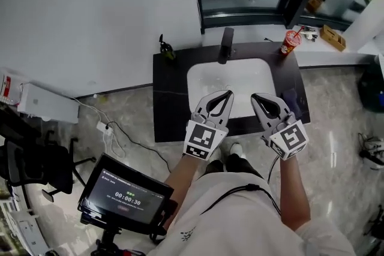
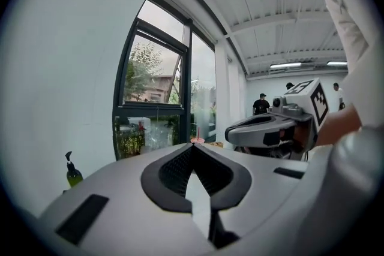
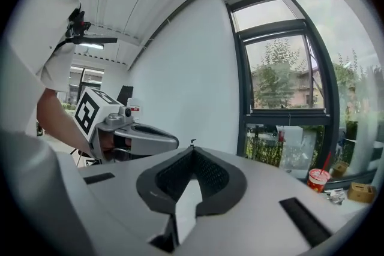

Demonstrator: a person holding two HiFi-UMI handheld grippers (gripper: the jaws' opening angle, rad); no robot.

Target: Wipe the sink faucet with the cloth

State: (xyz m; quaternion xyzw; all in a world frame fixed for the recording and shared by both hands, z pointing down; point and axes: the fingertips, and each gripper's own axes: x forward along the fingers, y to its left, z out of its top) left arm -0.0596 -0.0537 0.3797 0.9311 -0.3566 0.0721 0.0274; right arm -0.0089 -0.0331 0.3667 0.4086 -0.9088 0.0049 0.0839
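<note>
I've got both grippers level over the front edge of the white sink (image 1: 231, 82). On the left gripper (image 2: 193, 147) the fingers are together with nothing between them. The right gripper (image 3: 192, 150) is the same, tips pressed closed and empty. The black faucet (image 1: 225, 45) stands upright at the sink's back rim on the dark desk (image 1: 171, 93), well apart from both grippers. A red cup (image 1: 291, 42) sits at the desk's back right.

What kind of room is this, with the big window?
Probably a washing-up corner in an office or workshop. There is a white sink set in a dark counter, a black faucet behind it, and a pump bottle at the counter's back corner.
</note>
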